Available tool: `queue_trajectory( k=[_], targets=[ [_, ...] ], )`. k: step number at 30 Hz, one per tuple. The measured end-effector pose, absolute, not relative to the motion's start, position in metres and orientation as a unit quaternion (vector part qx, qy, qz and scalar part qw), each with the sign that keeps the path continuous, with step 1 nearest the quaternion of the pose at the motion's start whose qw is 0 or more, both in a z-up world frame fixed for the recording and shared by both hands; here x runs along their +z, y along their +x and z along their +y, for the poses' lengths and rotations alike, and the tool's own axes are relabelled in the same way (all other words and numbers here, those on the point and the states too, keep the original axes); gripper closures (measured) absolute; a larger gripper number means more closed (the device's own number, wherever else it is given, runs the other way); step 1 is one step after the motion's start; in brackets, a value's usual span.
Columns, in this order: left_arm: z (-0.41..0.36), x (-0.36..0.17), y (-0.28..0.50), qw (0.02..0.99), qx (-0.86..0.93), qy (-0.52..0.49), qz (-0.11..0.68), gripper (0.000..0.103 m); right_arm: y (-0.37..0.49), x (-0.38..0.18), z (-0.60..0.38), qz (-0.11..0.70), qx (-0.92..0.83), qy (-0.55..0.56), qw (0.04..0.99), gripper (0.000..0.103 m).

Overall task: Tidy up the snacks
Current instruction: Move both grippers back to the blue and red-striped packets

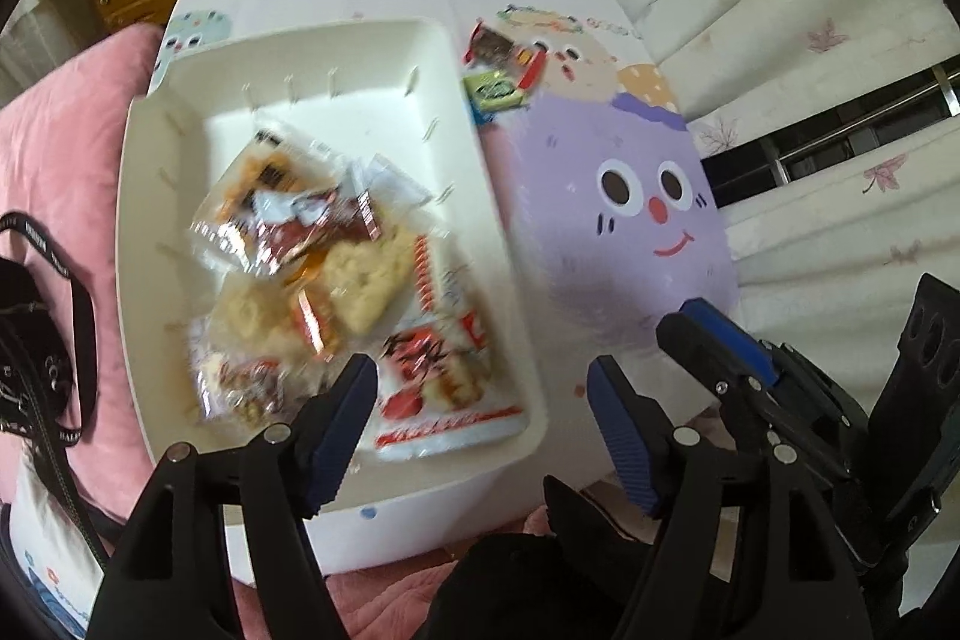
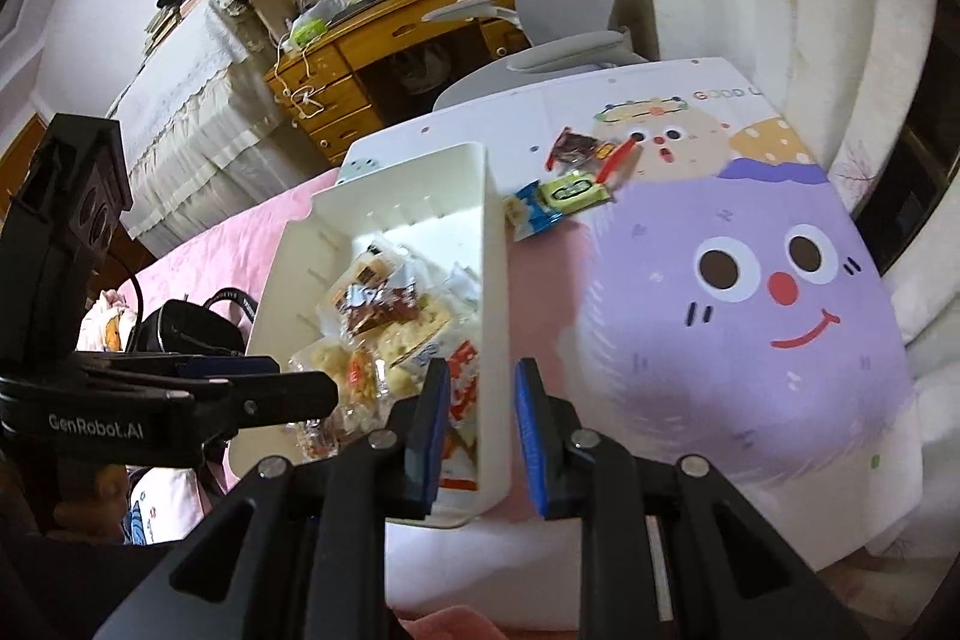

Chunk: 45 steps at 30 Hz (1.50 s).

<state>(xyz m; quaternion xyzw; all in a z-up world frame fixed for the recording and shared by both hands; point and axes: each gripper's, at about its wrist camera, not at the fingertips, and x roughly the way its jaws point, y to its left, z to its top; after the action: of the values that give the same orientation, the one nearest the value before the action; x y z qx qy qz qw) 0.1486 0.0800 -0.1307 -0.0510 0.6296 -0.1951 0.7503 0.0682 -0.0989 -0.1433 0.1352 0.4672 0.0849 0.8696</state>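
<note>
Mostly done: snack packets [image 1: 336,268] fill the white bin [image 1: 474,148]; three packets [image 2: 570,178] remain on the counter [image 2: 750,370]. Both jaws hang open, empty.

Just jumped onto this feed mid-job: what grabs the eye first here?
The big purple smiling cartoon face printed on the table dominates the right side. Left of it stands a white bin piled with wrapped snacks. A few loose packets lie on the table beyond the bin's far corner, and both the left gripper and right gripper hang open and empty.
</note>
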Motion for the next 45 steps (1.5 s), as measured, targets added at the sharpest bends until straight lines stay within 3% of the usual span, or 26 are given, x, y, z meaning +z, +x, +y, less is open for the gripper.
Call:
queue_trajectory(
  k=[9, 13, 25, 45],
  targets=[
    [0.009, -0.121, 0.16, 0.781, -0.143, -0.077, 0.603, 0.026, 0.089, -0.141, -0.168, 0.469, 0.119, 0.126, 0.866, 0.08],
    [-0.024, -0.124, 0.156, 0.793, -0.112, -0.1, 0.591, 0.023, 0.1, -0.14, -0.207, 0.473, 0.148, 0.118, 0.861, 0.065],
    [-0.077, -0.154, 0.161, 0.819, -0.008, -0.179, 0.546, 0.023, 0.153, -0.153, -0.288, 0.512, 0.209, 0.11, 0.826, 0.057],
    [-0.072, -0.222, 0.229, 0.837, 0.195, -0.315, 0.403, 0.023, 0.27, -0.182, -0.29, 0.496, 0.229, 0.056, 0.835, 0.057]
  ],
)
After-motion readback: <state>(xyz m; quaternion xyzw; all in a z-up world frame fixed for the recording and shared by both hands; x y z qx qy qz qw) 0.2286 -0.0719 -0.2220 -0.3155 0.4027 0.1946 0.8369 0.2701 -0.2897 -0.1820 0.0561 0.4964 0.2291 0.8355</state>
